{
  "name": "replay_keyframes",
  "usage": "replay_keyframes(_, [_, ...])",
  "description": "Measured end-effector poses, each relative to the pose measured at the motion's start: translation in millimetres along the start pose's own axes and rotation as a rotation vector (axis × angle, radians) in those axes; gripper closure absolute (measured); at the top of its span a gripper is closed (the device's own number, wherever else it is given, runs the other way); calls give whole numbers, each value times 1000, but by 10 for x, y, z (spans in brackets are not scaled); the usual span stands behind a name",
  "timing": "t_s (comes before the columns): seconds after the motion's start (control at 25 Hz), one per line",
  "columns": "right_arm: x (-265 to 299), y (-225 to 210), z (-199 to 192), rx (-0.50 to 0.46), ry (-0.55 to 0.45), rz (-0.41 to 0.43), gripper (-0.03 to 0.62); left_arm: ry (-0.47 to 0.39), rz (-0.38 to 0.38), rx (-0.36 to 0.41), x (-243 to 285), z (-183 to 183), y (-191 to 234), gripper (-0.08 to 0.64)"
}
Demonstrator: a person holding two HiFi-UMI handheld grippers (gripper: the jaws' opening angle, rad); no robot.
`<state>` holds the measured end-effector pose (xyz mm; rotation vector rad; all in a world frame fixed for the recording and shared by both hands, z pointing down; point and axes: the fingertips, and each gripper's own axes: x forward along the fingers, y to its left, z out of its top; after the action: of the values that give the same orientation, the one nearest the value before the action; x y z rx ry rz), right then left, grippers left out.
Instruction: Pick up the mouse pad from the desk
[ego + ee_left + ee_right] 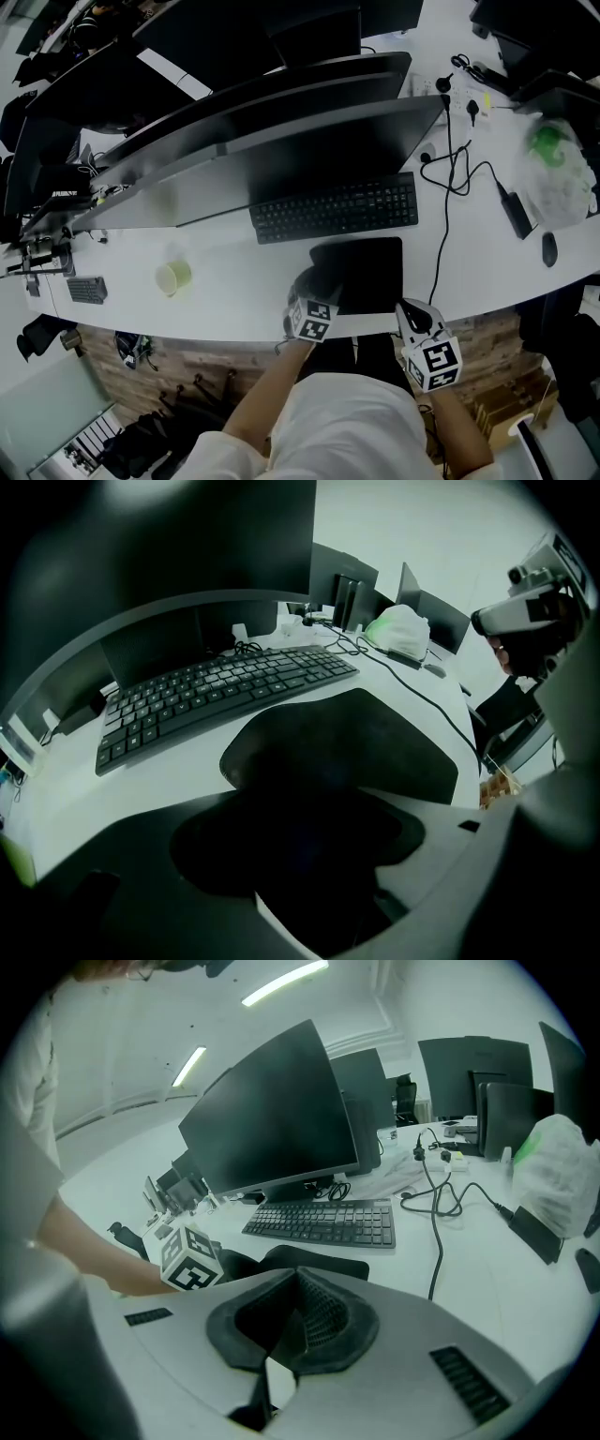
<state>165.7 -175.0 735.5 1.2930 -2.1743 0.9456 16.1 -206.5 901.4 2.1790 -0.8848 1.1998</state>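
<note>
The black mouse pad [366, 272] lies flat on the white desk [234, 309], just in front of the keyboard [335, 208]. My left gripper [312, 286] points steeply down at the pad's near left corner. In the left gripper view the pad [366, 742] runs back into the dark gap between the jaws, which stand apart around its near edge; whether they touch it is hidden in shadow. My right gripper [411, 314] hovers by the desk's front edge, right of the pad. Its pads [314, 1321] meet with nothing between them.
A wide monitor [281, 150] stands behind the keyboard. A black cable [445, 216] runs down the desk right of the pad. A green cup [173, 277] sits to the left. A dark mouse [549, 248] and a plastic bag [558, 178] are far right.
</note>
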Motion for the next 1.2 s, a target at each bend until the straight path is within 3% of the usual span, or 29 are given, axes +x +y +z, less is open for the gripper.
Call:
replay_keyframes(0.48, [-156, -131, 173, -45, -26, 3, 581, 4, -56, -36, -38, 57, -178, 508])
replay_keyframes(0.8, [-341, -126, 378, -82, -66, 30, 581, -27, -100, -43, -317, 221, -318, 515])
replay_keyframes(1.2, [-538, -110, 552, -107, -116, 64, 581, -139, -94, 1, -878, 543, -525, 515])
